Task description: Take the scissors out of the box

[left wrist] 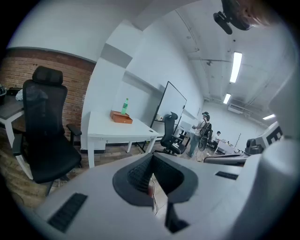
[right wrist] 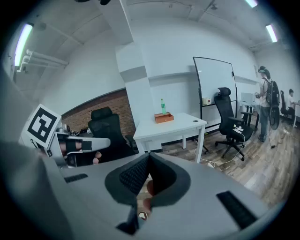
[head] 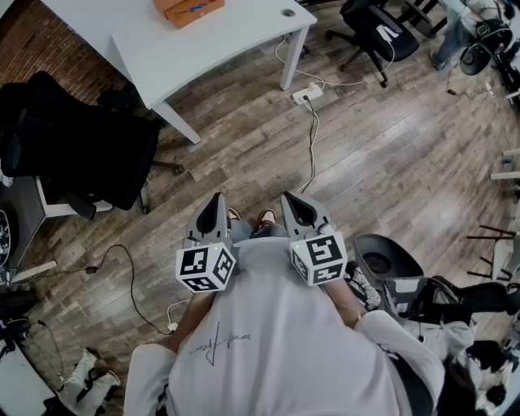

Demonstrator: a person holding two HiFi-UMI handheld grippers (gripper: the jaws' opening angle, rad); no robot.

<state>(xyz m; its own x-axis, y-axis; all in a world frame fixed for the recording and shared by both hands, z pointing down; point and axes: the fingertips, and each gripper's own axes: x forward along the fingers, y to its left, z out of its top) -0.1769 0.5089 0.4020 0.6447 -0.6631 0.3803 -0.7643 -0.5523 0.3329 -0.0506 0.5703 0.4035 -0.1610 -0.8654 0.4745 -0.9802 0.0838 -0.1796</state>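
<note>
An office with a wooden floor [head: 366, 138] is seen from above, and a white bench [head: 211, 41] stands at the top of the frame. An orange box [head: 188, 10] is set near the bench's far edge, cut off by the top of the frame, with a green bottle [left wrist: 125, 107] behind it. The scissors cannot be seen; they are presumably lying inside the box, too low to show at this range.

The left gripper [head: 213, 213] and the right gripper [head: 296, 203] are held side by side against the person's body at lower centre, tilted slightly down. Both are clenched, with nothing between the jaws. They are well apart from the bench, so this is judged to be a carrying posture, with the approach to the box not yet made.
</note>
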